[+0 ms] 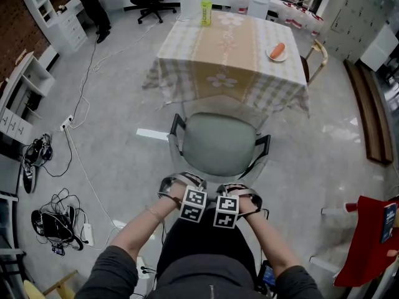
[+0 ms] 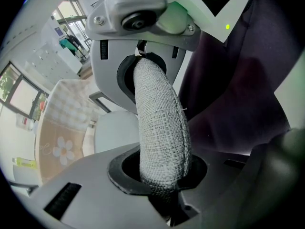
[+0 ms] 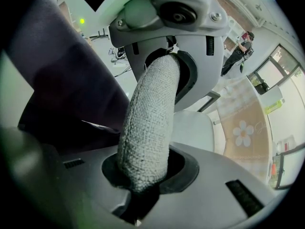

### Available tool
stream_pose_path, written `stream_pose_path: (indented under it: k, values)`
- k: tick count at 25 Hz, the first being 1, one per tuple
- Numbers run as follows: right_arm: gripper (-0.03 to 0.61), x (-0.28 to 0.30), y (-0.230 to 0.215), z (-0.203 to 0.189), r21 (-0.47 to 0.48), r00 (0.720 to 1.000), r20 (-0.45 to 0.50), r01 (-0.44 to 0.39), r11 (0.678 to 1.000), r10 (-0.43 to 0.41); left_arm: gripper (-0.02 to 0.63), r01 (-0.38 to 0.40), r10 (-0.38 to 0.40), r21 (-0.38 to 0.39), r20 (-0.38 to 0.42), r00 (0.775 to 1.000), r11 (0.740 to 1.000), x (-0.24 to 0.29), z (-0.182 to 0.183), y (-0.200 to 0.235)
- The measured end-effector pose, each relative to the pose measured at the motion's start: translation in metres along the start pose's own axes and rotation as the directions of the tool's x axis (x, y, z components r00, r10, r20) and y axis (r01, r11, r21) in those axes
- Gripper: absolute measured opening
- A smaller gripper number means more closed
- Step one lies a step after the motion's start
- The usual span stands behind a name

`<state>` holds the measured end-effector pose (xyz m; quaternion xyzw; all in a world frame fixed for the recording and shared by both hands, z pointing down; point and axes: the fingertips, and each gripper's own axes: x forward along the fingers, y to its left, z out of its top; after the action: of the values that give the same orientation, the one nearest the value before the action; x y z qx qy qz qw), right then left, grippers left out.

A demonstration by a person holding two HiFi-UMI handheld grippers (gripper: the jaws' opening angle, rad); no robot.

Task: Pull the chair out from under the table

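In the head view a chair with a grey-green seat [image 1: 219, 143] and black armrests stands in front of the table [image 1: 232, 48], whose checked cloth hangs over its near edge. Both grippers point steeply down at the chair's backrest, side by side close to my body. My left gripper [image 1: 184, 190] and right gripper [image 1: 238, 195] each clamp its top edge. In the left gripper view the woven grey backrest rim [image 2: 159, 128] fills the gap between the jaws. The right gripper view shows the same rim [image 3: 147, 123] pinched, with the seat [image 3: 193, 130] beyond.
On the table stand a yellow-green bottle [image 1: 206, 11] and a plate with an orange item [image 1: 277, 52]. A wooden chair [image 1: 315, 58] sits at the table's right side. Cables and chargers [image 1: 56, 220] lie on the floor at left, and a red object [image 1: 368, 242] at right.
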<state>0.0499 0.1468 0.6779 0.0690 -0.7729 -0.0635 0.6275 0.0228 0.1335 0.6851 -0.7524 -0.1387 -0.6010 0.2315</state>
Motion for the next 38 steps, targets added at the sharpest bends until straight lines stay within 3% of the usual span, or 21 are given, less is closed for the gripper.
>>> stream_pose_path:
  k: [5, 10, 12, 15, 21, 24, 26, 27, 29, 31, 33, 34, 36, 38]
  values:
    - [0.071, 0.003, 0.001, -0.001, 0.003, 1.000, -0.003, -0.003, 1.000, 0.003, 0.097, -0.007, 0.007, -0.009, 0.002, 1.000, 1.000, 0.003, 0.000, 0.000]
    - [0.074, 0.002, 0.001, -0.001, -0.004, 0.999, 0.008, 0.038, 0.999, -0.038, 0.124, -0.074, 0.074, -0.006, 0.026, 0.997, 0.997, 0.002, 0.000, -0.001]
    - [0.081, 0.001, 0.003, -0.001, -0.012, 0.999, 0.015, 0.051, 0.999, -0.050, 0.151, -0.073, 0.078, -0.060, 0.075, 0.994, 0.996, -0.003, 0.005, 0.000]
    - [0.092, -0.005, 0.004, -0.003, -0.036, 0.998, 0.024, 0.051, 0.998, -0.050, 0.235, -0.009, 0.047, -0.201, 0.186, 0.981, 0.979, -0.021, 0.016, 0.003]
    - [0.115, -0.039, 0.007, -0.005, 0.002, 0.995, 0.103, -0.010, 1.000, 0.010, 0.241, 0.132, 0.038, -0.400, 0.389, 0.921, 0.907, -0.068, 0.030, 0.005]
    - [0.123, -0.072, 0.004, 0.001, 0.125, 0.968, 0.245, -0.087, 0.988, 0.055, 0.168, 0.214, 0.091, -0.490, 0.526, 0.846, 0.845, -0.097, 0.036, 0.014]
    - [0.123, -0.103, -0.009, 0.008, 0.266, 0.915, 0.402, -0.144, 0.953, 0.026, 0.104, 0.226, 0.193, -0.559, 0.592, 0.783, 0.798, -0.122, 0.038, 0.032]
    - [0.123, -0.120, -0.019, 0.011, 0.349, 0.875, 0.484, -0.179, 0.920, -0.013, 0.089, 0.215, 0.259, -0.597, 0.606, 0.752, 0.773, -0.135, 0.037, 0.043]
    - [0.123, -0.161, -0.046, 0.013, 0.505, 0.763, 0.628, -0.248, 0.827, -0.154, 0.076, 0.164, 0.412, -0.680, 0.598, 0.687, 0.715, -0.163, 0.029, 0.067]
    - [0.123, -0.206, -0.079, 0.005, 0.630, 0.615, 0.703, -0.306, 0.714, -0.357, 0.052, 0.119, 0.561, -0.762, 0.563, 0.608, 0.636, -0.192, 0.019, 0.091]
    - [0.123, -0.241, -0.110, -0.013, 0.728, 0.468, 0.683, -0.365, 0.581, -0.561, 0.013, 0.131, 0.670, -0.824, 0.530, 0.521, 0.551, -0.217, 0.011, 0.110]
    - [0.123, -0.254, -0.121, -0.023, 0.765, 0.409, 0.643, -0.385, 0.517, -0.648, 0.009, 0.149, 0.711, -0.845, 0.516, 0.477, 0.513, -0.228, 0.009, 0.116]
    - [0.115, -0.273, -0.131, -0.040, 0.828, 0.325, 0.534, -0.387, 0.405, -0.781, 0.009, 0.173, 0.785, -0.879, 0.475, 0.397, 0.444, -0.246, 0.007, 0.124]
    - [0.079, -0.282, -0.129, -0.049, 0.877, 0.278, 0.419, -0.369, 0.307, -0.864, 0.009, 0.158, 0.839, -0.911, 0.412, 0.356, 0.381, -0.256, 0.008, 0.126]
